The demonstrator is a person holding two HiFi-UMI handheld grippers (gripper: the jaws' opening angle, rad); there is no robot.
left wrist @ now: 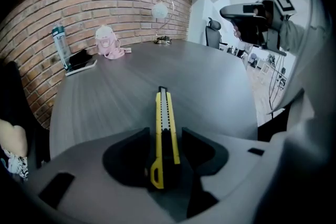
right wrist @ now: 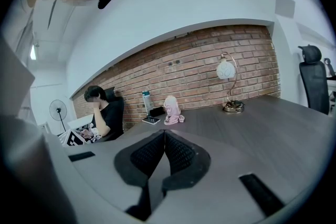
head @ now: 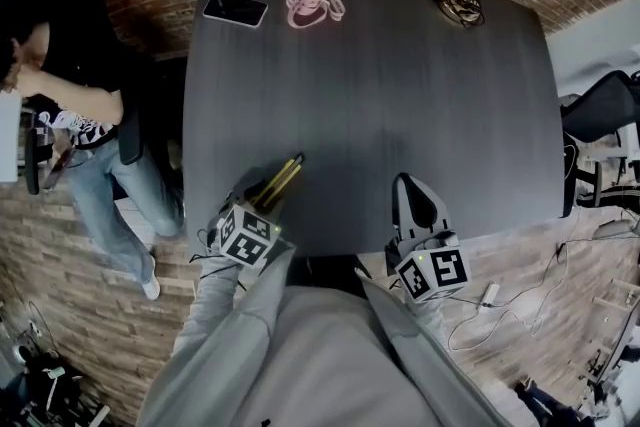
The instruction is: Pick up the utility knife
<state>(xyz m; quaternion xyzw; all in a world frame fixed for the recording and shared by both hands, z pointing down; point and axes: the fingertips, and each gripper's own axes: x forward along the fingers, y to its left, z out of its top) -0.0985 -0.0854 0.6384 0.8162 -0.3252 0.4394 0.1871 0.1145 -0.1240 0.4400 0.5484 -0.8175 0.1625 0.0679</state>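
L gripper [left wrist: 164,132]: clamped on utility knife [left wrist: 163,107].
R gripper [right wrist: 164,140]: closed, empty.
Progress: grasp done; knife looks off table [head: 400,95], so lift is nearly complete.

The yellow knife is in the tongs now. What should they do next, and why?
Probably lift the left tongs straight up a little. They are shut on the yellow utility knife, whose tip points out over the table; I cannot tell if it has cleared the surface.
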